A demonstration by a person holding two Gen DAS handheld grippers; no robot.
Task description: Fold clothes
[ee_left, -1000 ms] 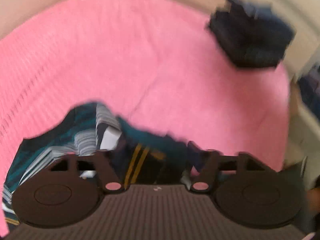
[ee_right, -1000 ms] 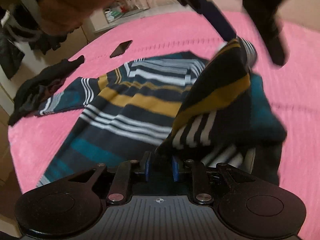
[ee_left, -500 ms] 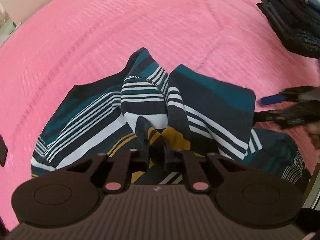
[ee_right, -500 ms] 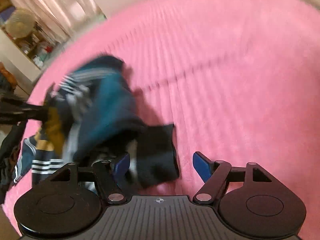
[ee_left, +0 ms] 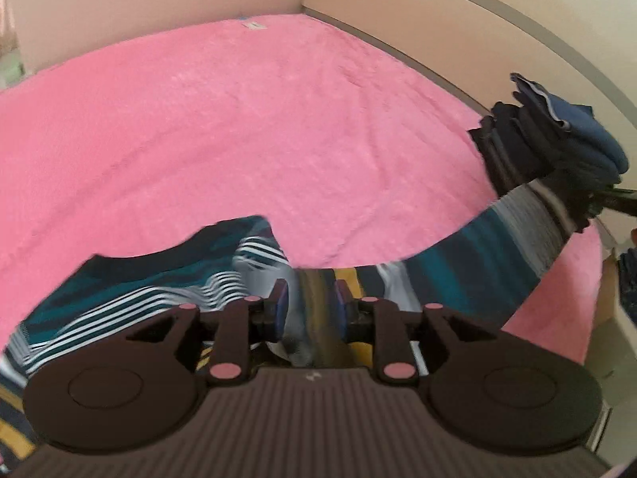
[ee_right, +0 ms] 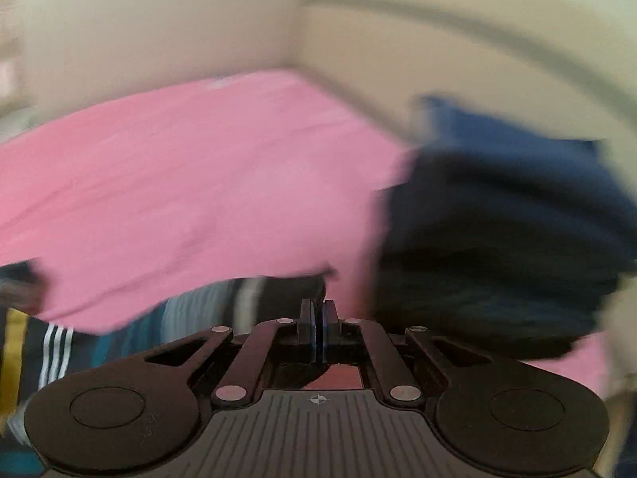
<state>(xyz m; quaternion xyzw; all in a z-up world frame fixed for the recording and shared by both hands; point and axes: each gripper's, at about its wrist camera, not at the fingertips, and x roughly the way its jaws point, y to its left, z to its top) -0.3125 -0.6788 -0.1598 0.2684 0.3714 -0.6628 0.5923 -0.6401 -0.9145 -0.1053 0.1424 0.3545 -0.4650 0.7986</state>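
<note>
Across the near edge of the pink bedspread a striped garment is stretched, banded in teal, navy, white and mustard. A bunched fold of it is clamped between the blue pads of the left gripper, whose jaws are drawn in tight on the cloth. From that fold a sleeve-like band is pulled out taut to the right, toward the right gripper. In the right wrist view the jaws are seen pressed almost together, with the dark end of the striped cloth pinched at their tips; that view is blurred. Just beyond that gripper a stack of dark folded clothes is seen at the right edge of the bedspread, blue on top. Behind the bed a pale wall is seen.
</note>
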